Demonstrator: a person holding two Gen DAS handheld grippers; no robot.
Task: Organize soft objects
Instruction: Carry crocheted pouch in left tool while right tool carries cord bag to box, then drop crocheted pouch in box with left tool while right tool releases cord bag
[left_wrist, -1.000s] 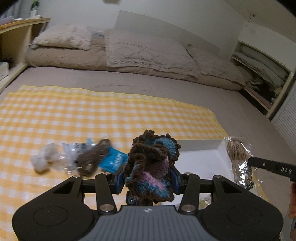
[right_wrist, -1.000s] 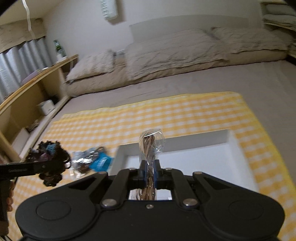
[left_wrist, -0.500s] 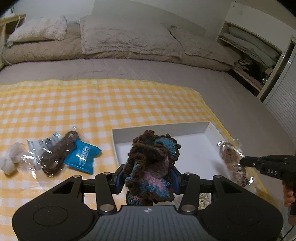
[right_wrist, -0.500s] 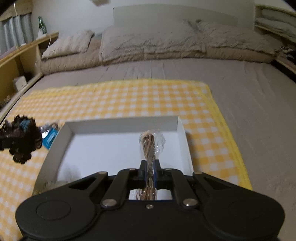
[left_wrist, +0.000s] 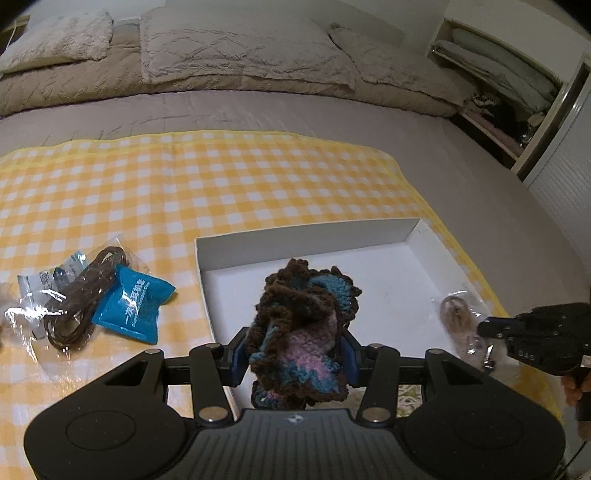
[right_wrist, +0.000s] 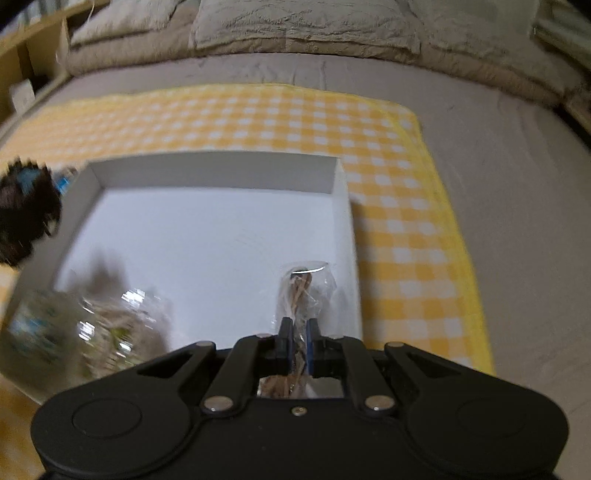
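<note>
My left gripper (left_wrist: 293, 354) is shut on a brown, blue and pink crocheted piece (left_wrist: 301, 325), held above the near left part of a shallow white box (left_wrist: 306, 232). The crocheted piece also shows at the left edge of the right wrist view (right_wrist: 22, 214). My right gripper (right_wrist: 298, 341) is shut on a clear bag of tan cord (right_wrist: 301, 291), low inside the box (right_wrist: 214, 166) near its right wall. In the left wrist view the right gripper (left_wrist: 487, 326) and the bag (left_wrist: 460, 317) are at the right.
A blue packet (left_wrist: 133, 299) and a clear bag of dark cord (left_wrist: 74, 299) lie on the yellow checked cloth (left_wrist: 221, 177) left of the box. Blurred bagged items (right_wrist: 92, 328) lie in the box's near left corner. Pillows (left_wrist: 240, 44) line the bed's far side.
Both grippers have moved over the box. The right gripper has lowered the cord bag into the box at its right side. The left gripper has carried the crocheted piece above the box's left part.
</note>
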